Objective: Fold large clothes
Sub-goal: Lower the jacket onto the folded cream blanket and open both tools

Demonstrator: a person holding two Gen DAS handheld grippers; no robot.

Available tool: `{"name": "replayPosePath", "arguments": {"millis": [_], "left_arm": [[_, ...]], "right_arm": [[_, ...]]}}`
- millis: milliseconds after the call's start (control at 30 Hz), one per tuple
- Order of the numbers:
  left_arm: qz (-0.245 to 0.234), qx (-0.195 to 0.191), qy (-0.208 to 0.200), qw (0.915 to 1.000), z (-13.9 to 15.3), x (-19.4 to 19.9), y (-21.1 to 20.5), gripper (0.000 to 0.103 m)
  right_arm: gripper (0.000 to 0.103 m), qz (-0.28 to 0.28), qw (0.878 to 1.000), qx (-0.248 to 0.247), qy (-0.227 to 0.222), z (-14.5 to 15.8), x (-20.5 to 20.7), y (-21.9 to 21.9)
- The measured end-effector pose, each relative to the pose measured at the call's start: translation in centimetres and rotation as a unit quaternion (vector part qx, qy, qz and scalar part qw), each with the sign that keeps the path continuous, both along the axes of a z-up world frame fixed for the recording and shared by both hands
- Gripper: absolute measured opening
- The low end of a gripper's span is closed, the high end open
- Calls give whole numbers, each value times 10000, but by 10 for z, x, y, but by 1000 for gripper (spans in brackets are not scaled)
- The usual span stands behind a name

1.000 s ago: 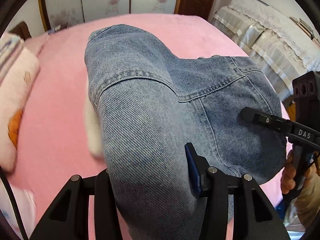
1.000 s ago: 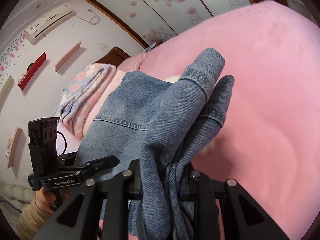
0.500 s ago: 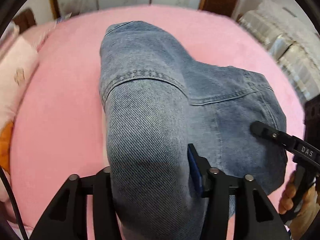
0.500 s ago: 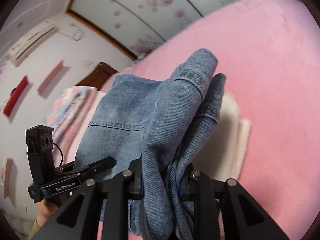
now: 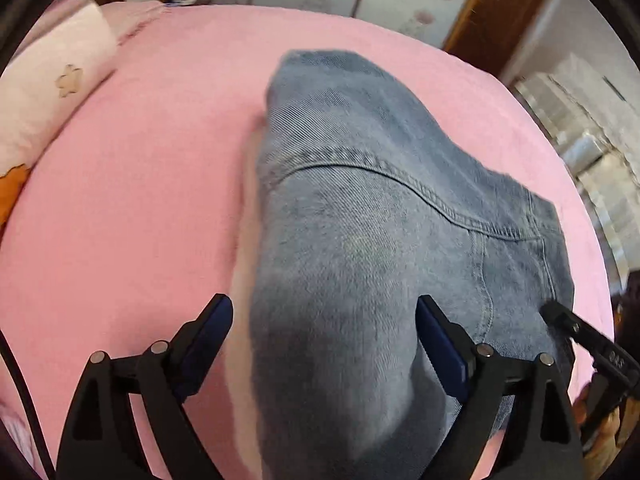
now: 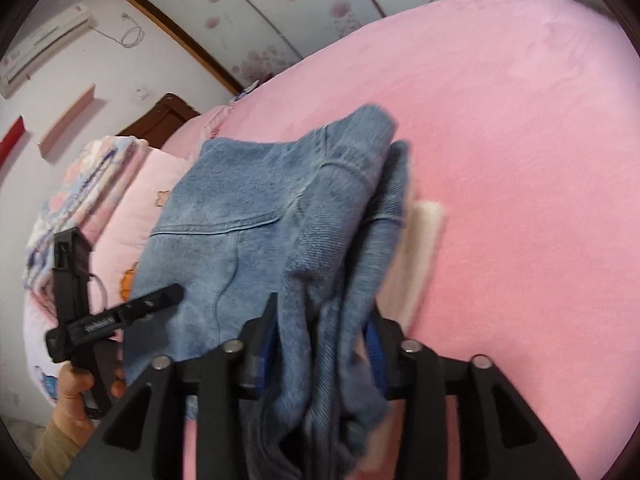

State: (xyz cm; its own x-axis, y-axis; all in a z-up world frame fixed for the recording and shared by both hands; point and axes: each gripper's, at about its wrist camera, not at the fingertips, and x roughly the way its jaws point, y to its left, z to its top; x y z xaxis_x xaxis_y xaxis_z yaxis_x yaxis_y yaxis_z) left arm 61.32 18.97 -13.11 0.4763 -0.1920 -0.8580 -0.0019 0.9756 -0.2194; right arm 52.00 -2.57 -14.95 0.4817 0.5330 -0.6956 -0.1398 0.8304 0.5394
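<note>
The blue denim jeans [image 5: 360, 220] lie folded in a thick bundle on the pink bed [image 5: 140, 200]. My left gripper [image 5: 324, 344] is open, its jaws wide apart on either side of the near end of the bundle. In the right wrist view the jeans [image 6: 248, 208] run between the fingers of my right gripper [image 6: 324, 344], whose jaws stand a little apart around the bunched denim. The left gripper [image 6: 120, 312] shows at that view's left, the right gripper [image 5: 576, 332] at the left view's right edge.
A cream folded cloth [image 6: 420, 248] lies under the jeans on the pink bed [image 6: 520, 120]. Pillows and a folded quilt [image 6: 80, 184] sit at the head of the bed. A pale pillow [image 5: 52, 92] lies at the left. A sofa [image 5: 592, 120] stands beyond the bed's right side.
My left gripper has opened wide and let go of the jeans. My right gripper's jaws have parted a little. The jeans have settled lower onto the bed.
</note>
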Motion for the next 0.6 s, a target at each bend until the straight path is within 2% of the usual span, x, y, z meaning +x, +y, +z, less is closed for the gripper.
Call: {"name": "replayPosePath", "arguments": {"millis": [133, 300, 433, 600], "left_arm": [[412, 71, -8, 9991, 19, -18, -6, 91], [707, 123, -322, 9969, 65, -68, -11, 91], [651, 172, -469, 9966, 102, -108, -25, 91], [508, 430, -661, 9956, 145, -168, -53, 91]], "right_arm": [[49, -39, 9996, -273, -14, 16, -14, -13], [49, -139, 9976, -677, -94, 42, -50, -38], [49, -152, 9970, -755, -48, 68, -80, -46], [49, -158, 9953, -940, -157, 107, -131, -55]]}}
